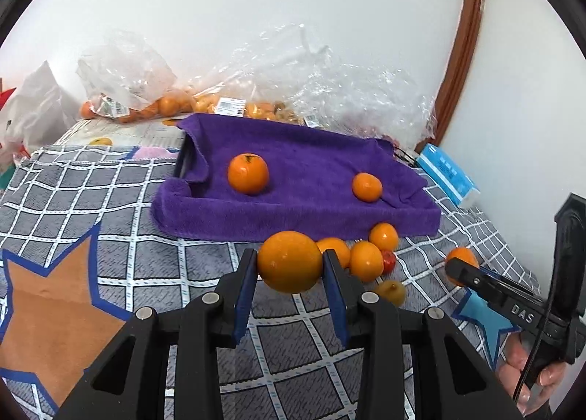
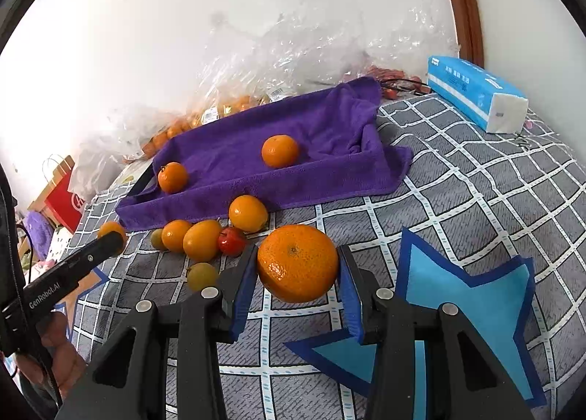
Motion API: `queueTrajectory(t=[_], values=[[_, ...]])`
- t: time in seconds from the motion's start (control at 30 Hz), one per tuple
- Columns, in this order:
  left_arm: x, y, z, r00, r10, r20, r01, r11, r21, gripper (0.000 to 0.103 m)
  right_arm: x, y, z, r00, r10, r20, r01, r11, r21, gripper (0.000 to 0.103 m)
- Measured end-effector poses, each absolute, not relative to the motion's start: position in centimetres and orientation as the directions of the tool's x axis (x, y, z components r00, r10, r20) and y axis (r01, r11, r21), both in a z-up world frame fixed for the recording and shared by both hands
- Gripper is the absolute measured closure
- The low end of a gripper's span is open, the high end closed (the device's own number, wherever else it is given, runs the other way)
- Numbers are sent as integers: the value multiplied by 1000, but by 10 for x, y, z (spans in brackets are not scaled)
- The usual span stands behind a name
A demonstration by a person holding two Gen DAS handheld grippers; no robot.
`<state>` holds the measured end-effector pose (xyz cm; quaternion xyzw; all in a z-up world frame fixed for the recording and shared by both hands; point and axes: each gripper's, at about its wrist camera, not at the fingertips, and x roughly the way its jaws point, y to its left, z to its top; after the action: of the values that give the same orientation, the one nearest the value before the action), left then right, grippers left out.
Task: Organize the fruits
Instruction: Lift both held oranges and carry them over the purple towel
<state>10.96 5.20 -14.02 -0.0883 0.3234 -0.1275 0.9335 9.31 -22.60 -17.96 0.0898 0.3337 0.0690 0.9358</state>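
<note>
My left gripper [image 1: 289, 266] is shut on a smooth orange [image 1: 289, 261], held above the checked cloth. My right gripper [image 2: 297, 266] is shut on a larger dimpled mandarin [image 2: 297, 263]. A tray draped with a purple towel [image 1: 315, 163] holds two mandarins [image 1: 248, 173] [image 1: 367, 187]; the towel also shows in the right wrist view [image 2: 322, 119] with the same two [image 2: 280, 150] [image 2: 173, 177]. A cluster of loose fruits [image 2: 205, 236] lies in front of the tray, with a small red one [image 2: 232, 240] and a greenish one [image 2: 201, 275].
Clear plastic bags of fruit [image 1: 256, 90] line the wall behind the tray. A blue tissue pack [image 2: 476, 94] lies at the right. The bedcover has an orange star [image 1: 55, 310] and a blue star [image 2: 465, 313]. A red paper bag [image 2: 62, 196] stands far left.
</note>
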Motion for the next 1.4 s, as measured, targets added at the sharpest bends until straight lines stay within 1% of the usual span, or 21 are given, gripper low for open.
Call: queueTrajectory(t=[0.23,0.47,0.7,0.8,1.0,1.23,1.4], values=[[103,55,-134,797,-258,-546,157,962,-224,69,86,-223,-174,792,203,-576,-100,974,205,61],[105,58,-135,786,-268,-557,150,957,-248,69,86,-222,-174,793,201,-575,-100,974,202,61],[104,68,-134,796,-267,-542,123,950,-287,69,80,-225,-171,816,197,-543,-94,973,212,60],[104,70,-133,806,-252,-536,109,953,-284,69,82,-226,-172,810,195,-553,-86,973,216,61],[108,70,-137,805,-221,-551,83,961,-264,69,76,-228,-169,824,206,-528,-94,968,232,60],[106,73,-135,814,-213,-540,71,960,-271,69,76,-226,-166,803,209,-558,-94,969,228,61],[106,78,-132,825,-201,-528,53,958,-282,69,82,-223,-153,794,211,-570,-99,970,222,61]])
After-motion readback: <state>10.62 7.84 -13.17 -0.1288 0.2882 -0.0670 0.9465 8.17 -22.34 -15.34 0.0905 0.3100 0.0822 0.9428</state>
